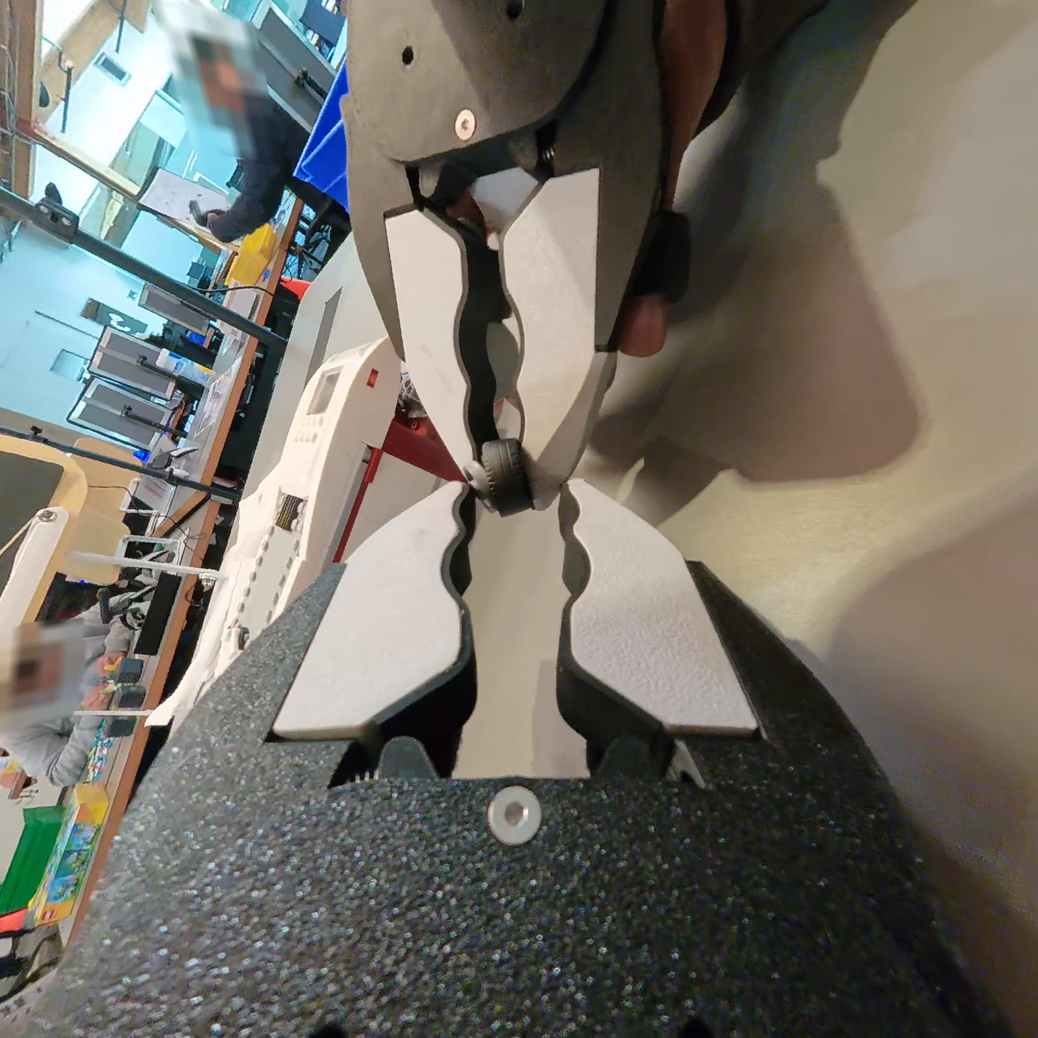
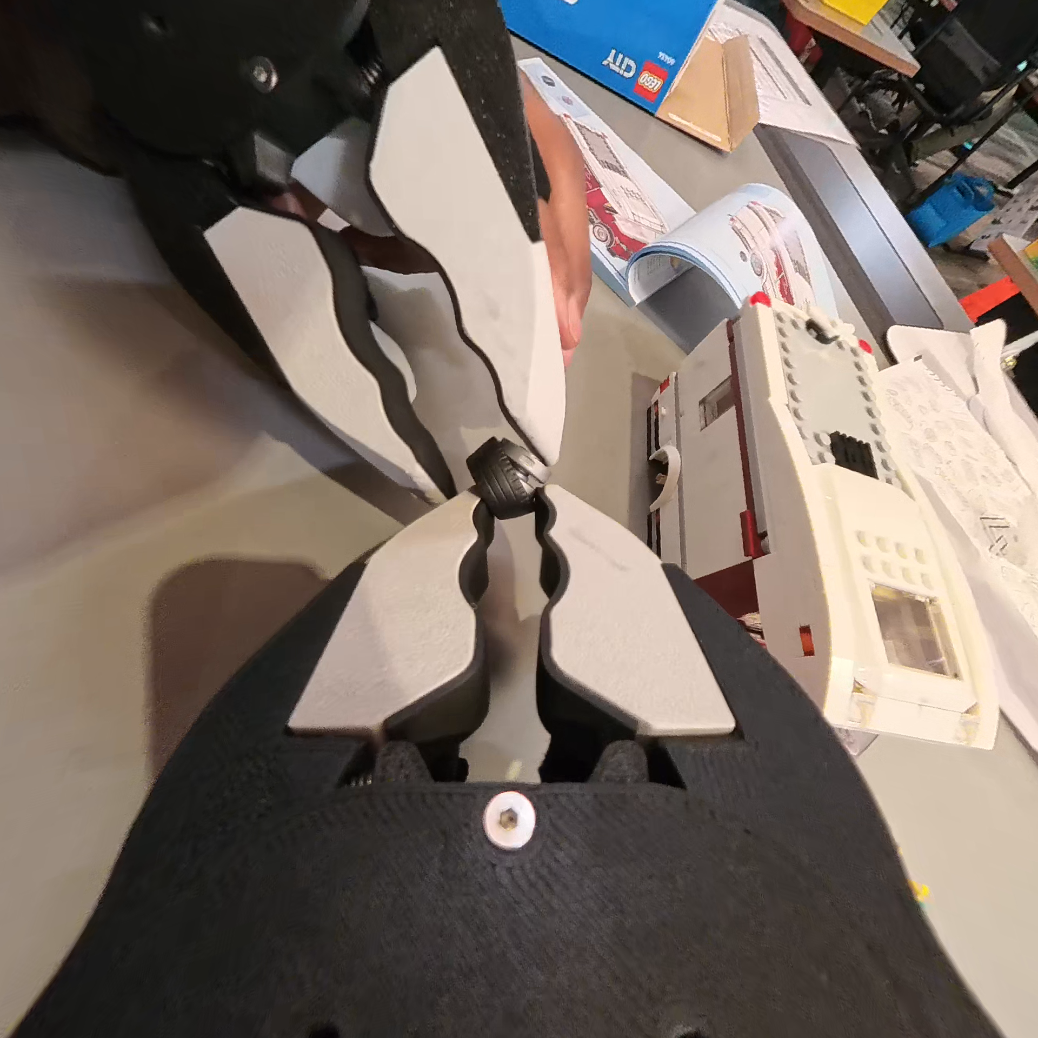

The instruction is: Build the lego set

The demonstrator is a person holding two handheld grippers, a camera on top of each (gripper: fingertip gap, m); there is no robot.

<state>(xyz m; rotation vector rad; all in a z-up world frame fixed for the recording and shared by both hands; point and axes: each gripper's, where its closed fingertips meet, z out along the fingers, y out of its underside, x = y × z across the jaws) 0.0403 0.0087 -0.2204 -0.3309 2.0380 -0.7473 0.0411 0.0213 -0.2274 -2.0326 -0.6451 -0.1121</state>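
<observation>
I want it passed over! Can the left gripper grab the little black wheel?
Probably yes: the wheel sits right at the left gripper's open fingertips, with nothing between. But the right gripper is pinching it, so that one would have to let go.

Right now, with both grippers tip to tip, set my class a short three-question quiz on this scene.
1. True or false: the right gripper pinches a black toy wheel.
2. Whose fingers stand wider apart, the left gripper or the right?
3. The curled booklet lies: A) beyond the white brick model; B) in the left gripper; C) under the wheel.
Key: 1 true; 2 the left; 3 A.
</observation>
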